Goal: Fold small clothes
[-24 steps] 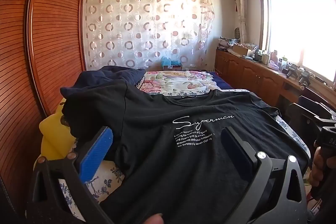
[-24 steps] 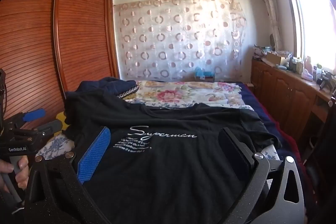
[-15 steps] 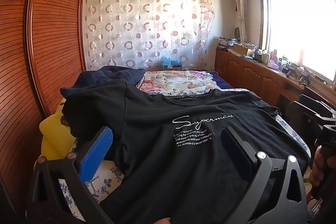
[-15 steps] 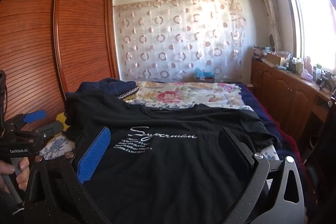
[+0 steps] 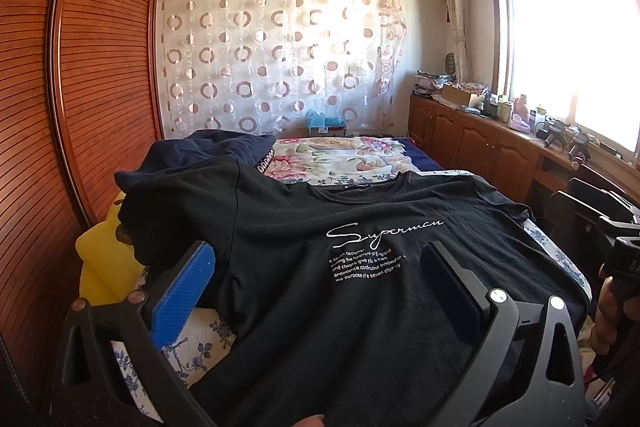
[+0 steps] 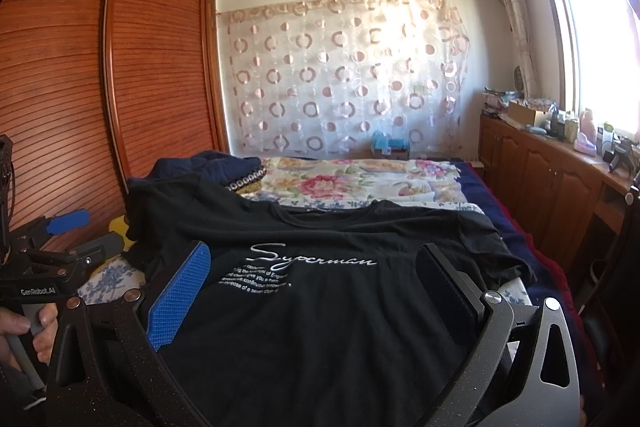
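Both grippers, left gripper (image 5: 316, 287) and right gripper (image 6: 312, 287), fully spread, holding nothing, above black T-shirt (image 5: 360, 307). Your risks: pinching bed (image 5: 340, 159) sheet along with hem; left sleeve draped over navy garment (image 5: 208, 151) at bed's left edge drags it.

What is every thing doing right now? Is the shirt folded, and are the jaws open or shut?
Black T-shirt: spread flat on the bed, print side up, not folded yet.
Left gripper: jaws wide open, holding nothing.
Right gripper: jaws wide open, holding nothing.
Navy garment: bunched in a heap behind the shirt.
Wardrobe door: shut.
Patterned curtain: drawn across.
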`<state>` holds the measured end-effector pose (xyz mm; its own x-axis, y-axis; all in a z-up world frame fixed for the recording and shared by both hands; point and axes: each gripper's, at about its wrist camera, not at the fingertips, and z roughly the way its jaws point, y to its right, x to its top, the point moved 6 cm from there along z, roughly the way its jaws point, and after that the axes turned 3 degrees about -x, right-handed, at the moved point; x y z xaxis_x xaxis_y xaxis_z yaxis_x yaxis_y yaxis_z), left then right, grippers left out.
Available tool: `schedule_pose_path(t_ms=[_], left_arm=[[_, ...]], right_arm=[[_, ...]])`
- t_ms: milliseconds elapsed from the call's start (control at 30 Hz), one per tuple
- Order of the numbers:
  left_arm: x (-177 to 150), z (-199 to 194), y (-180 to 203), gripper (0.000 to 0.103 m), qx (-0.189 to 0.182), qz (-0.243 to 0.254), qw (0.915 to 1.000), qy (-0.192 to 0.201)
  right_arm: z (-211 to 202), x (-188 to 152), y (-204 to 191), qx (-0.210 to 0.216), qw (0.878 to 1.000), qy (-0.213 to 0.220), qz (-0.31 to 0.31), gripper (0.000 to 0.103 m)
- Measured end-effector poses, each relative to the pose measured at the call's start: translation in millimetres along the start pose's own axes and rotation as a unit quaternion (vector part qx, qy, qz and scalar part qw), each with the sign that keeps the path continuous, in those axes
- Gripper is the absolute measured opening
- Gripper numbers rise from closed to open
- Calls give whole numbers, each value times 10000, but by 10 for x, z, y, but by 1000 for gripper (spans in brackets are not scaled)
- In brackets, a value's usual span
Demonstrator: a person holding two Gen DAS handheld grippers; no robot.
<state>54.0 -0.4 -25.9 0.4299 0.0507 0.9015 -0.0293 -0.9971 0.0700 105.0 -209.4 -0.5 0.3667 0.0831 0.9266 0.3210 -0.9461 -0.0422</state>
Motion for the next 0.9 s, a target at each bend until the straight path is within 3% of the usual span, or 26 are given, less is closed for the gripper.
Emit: schedule_pose_path(t_ms=[900], left_arm=[[154, -70, 64, 103, 13, 37, 10000, 50]], right_arm=[[0, -6, 0, 4, 10000, 16, 11, 103]])
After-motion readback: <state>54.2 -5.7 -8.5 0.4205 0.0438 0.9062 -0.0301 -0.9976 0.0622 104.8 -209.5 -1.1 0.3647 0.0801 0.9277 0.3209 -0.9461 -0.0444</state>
